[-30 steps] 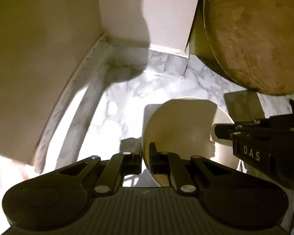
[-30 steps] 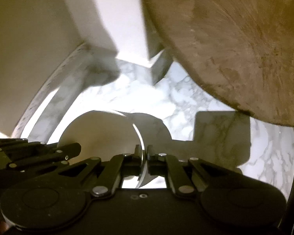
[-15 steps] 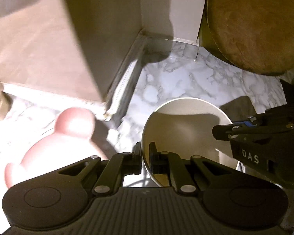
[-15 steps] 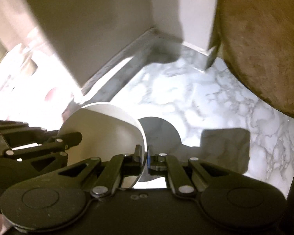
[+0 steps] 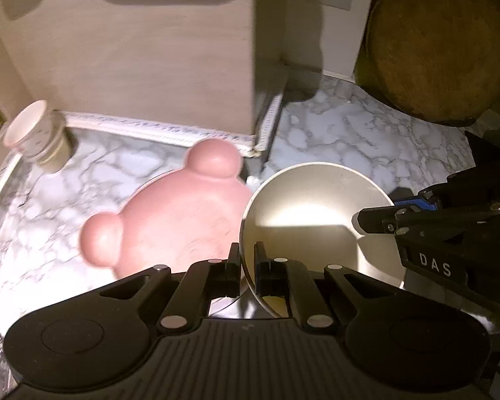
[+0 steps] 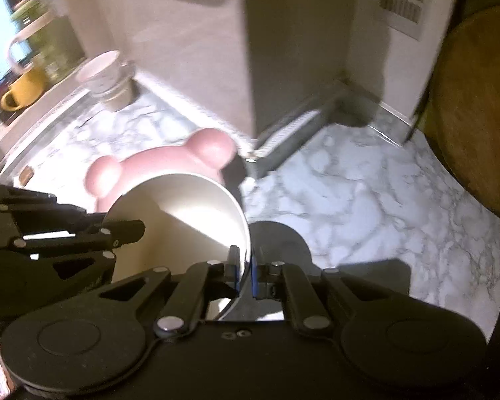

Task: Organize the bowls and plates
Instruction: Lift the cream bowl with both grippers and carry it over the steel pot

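A cream bowl (image 5: 313,220) is held between both grippers above the marble counter. My left gripper (image 5: 247,266) is shut on the bowl's near left rim. My right gripper (image 6: 245,271) is shut on the bowl's (image 6: 183,213) opposite rim and shows in the left wrist view (image 5: 376,221) at the right. A pink bear-shaped plate (image 5: 170,216) lies on the counter just left of the bowl; it also shows in the right wrist view (image 6: 160,163) behind the bowl.
A beige cabinet side (image 5: 143,53) stands behind the pink plate. A round wooden board (image 5: 443,43) leans at the back right. Stacked cups (image 5: 36,136) stand at the far left. A yellow mug (image 6: 20,90) sits by the window.
Both grippers have drawn back with the bowl, away from the corner beside the cabinet. The pink plate, cups and cabinet front have come into view.
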